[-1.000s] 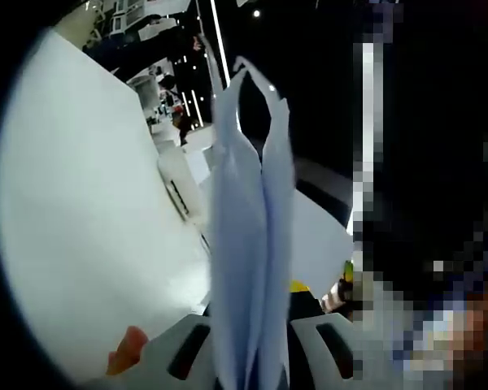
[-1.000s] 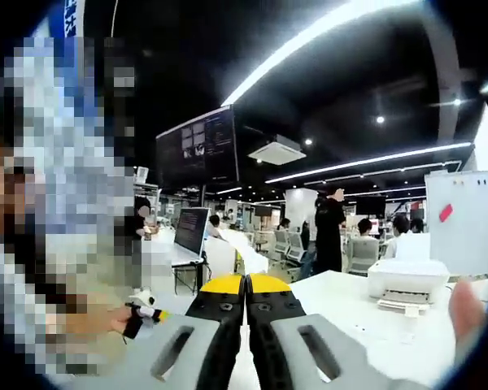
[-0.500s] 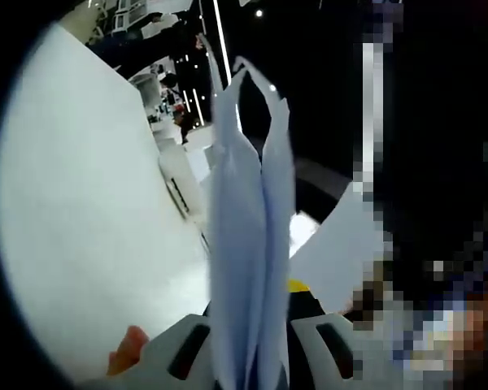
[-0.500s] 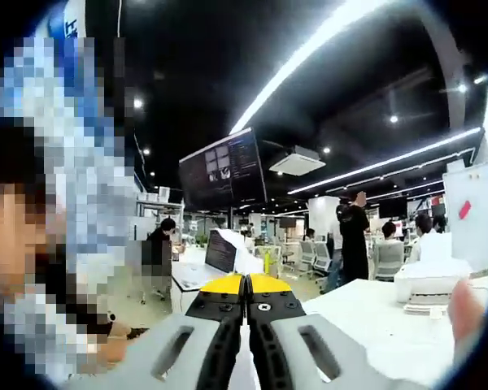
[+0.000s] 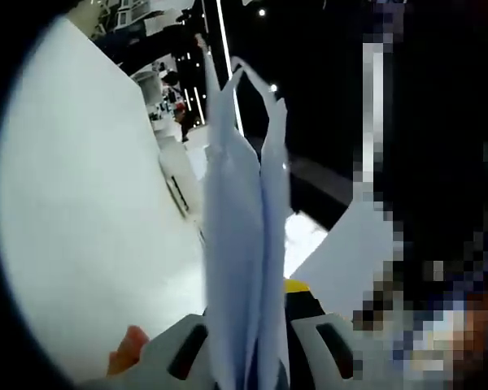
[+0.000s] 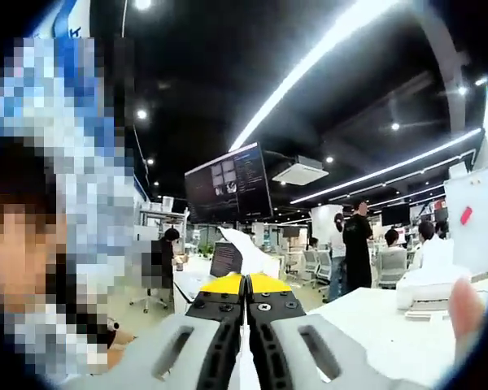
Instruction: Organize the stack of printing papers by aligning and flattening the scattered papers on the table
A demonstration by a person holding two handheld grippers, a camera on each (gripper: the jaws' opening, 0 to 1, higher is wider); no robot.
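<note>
White tabletop (image 5: 89,244) takes up the whole side to the left of my left gripper (image 5: 246,357), tilted steeply because the gripper is rolled over; dark ceiling with strip lights lies beyond it. I see the left gripper's pale grey jaws rising from the bottom edge, closed tight on a bundle of printing papers (image 5: 244,236). The sheets stand edge-on straight ahead of the jaws, thin, bluish-white and slightly splayed, their far ends curling apart near the top. The grip point itself is covered by the sheets, so I cannot make out the fingertips. A yellow tip peeks out just right of the bundle. A fingertip (image 5: 127,348) of the holding hand shows at the lower left beside the jaw. One more white sheet (image 5: 342,260) lies beyond, to the right, its far side lost in blur.

Turning to the right gripper view, an open office stretches ahead under a black ceiling with long light strips: a hanging monitor (image 6: 228,183), desks, chairs and standing people. My right gripper (image 6: 246,286) points level into the room, its jaws pressed together with no visible gap, grey plastic with slotted sides and yellow-and-black tips. A thin white edge runs between the jaws low down; I cannot tell whether it is paper. A white printer (image 6: 435,288) sits on the white table (image 6: 374,325) to the right, and a blurred finger (image 6: 465,313) intrudes at the far right edge.
</note>
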